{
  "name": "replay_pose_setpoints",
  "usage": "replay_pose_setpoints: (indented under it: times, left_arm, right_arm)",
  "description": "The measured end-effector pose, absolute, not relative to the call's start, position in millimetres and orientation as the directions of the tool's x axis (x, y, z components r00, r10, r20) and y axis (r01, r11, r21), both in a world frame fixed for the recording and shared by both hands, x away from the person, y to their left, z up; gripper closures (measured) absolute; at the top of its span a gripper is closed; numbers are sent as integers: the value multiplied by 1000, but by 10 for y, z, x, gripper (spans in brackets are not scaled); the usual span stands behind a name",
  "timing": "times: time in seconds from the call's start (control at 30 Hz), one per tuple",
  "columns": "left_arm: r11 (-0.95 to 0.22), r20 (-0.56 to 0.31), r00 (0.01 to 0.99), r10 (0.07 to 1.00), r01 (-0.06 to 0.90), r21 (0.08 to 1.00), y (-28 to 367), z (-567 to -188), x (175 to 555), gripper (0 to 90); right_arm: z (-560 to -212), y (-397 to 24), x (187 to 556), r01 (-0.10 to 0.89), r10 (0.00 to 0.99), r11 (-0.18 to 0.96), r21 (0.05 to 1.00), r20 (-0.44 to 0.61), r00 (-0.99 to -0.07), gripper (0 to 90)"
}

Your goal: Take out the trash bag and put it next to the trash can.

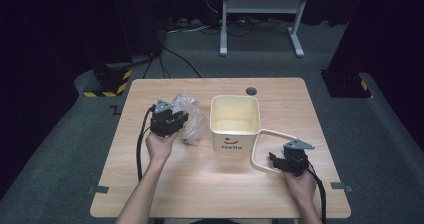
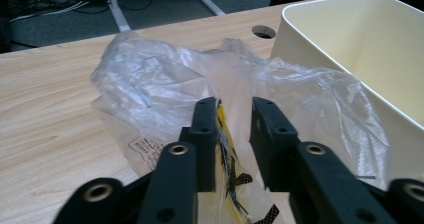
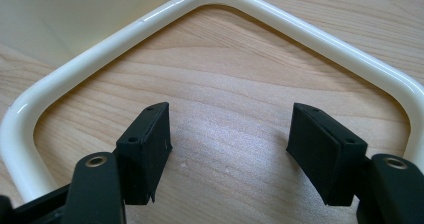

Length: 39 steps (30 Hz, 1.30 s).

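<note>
A crumpled clear plastic bag [image 1: 192, 118] lies on the table left of a cream bin [image 1: 235, 98] marked "Hello". My left gripper [image 1: 176, 122] points into the bag. In the left gripper view its jaws [image 2: 235, 106] stand a little apart, with a fold of the bag [image 2: 150, 79] and a yellow-and-black printed strip loose between them. The bin's wall [image 2: 385, 49] rises just to the right. The bin's white loop handle [image 1: 260, 151] rests on the table to its right. My right gripper [image 1: 276, 160] is open at that loop, its jaws [image 3: 230, 121] wide over bare wood inside the handle [image 3: 125, 34].
A grey cable hole [image 1: 251, 90] sits in the wooden table [image 1: 200, 184] behind the bin, also seen as a round hole [image 2: 263, 32] past the bag. Beyond the table, a white desk frame [image 1: 260, 6] and cables lie on the dark floor.
</note>
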<state>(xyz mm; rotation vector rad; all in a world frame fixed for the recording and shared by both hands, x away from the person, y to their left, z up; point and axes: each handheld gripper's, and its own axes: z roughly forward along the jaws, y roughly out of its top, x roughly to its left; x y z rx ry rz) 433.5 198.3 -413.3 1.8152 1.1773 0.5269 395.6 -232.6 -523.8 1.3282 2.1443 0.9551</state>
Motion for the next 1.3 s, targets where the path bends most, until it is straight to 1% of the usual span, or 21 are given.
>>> replay_pose_setpoints:
  times: [0.17,0.23,0.4,0.57,0.7,0.97,1.13,1.17,1.3]
  left_arm:
    - [-155,-103,451,887,499,852,1998,-4103,4301,560]
    - [-148,-101,445,890,491,859,2007,-4084,4279,524]
    - [-129,-103,433,895,474,871,2048,-4062,4217,469]
    - [-95,-129,429,894,463,881,2093,-4046,4143,427]
    - [-83,-138,429,892,457,885,2117,-4007,4109,363]
    - [-87,-136,442,887,447,890,2143,-3965,3996,325]
    - [-93,-121,430,894,444,891,2185,-3948,3917,319]
    - [-75,-132,421,897,440,895,2183,-3947,3906,318]
    - [-78,-127,419,899,439,895,2236,-3931,3863,319]
  right_arm:
    - [-5239,-2326,3956,592,897,301,748,-11,-442,333]
    - [-5239,-2326,3956,592,897,301,748,-11,-442,333]
    - [-5239,-2326,3956,592,897,301,748,-11,-442,333]
    - [-5239,-2326,3956,592,897,301,748,-11,-442,333]
    - [-5239,-2326,3956,592,897,301,748,-11,-442,333]
    - [-5239,-2326,3956,592,897,301,748,-11,-442,333]
    - [-5239,-2326,3956,592,897,301,748,-11,-442,333]
    - [-5239,-2326,3956,592,897,301,748,-11,-442,333]
    - [-5239,-2326,3956,592,897,301,748,-11,-442,333]
